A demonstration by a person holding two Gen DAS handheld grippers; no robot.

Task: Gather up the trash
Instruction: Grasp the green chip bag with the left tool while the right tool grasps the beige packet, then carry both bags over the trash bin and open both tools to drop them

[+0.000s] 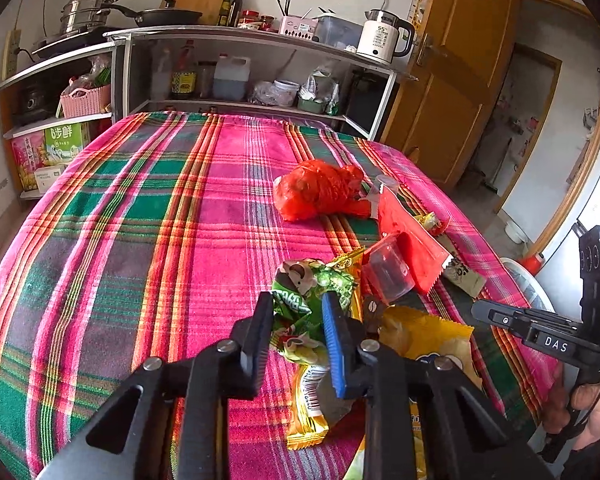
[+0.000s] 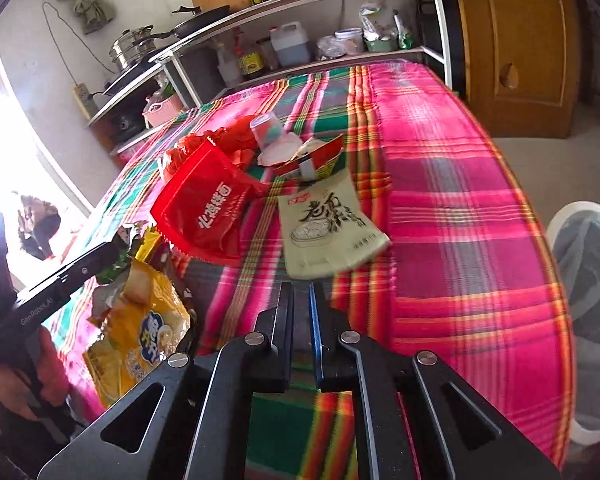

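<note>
Evidently early: left gripper point(image 1: 296, 320) nips the green wrapper point(image 1: 300, 296), right gripper point(image 2: 302, 304) is closed empty; the remaining wrappers lie uncollected beside the bin point(image 2: 588, 264).

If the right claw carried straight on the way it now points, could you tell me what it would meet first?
Most likely the pale beige wrapper lying just beyond the right claw, though depth is hard to judge.
</note>
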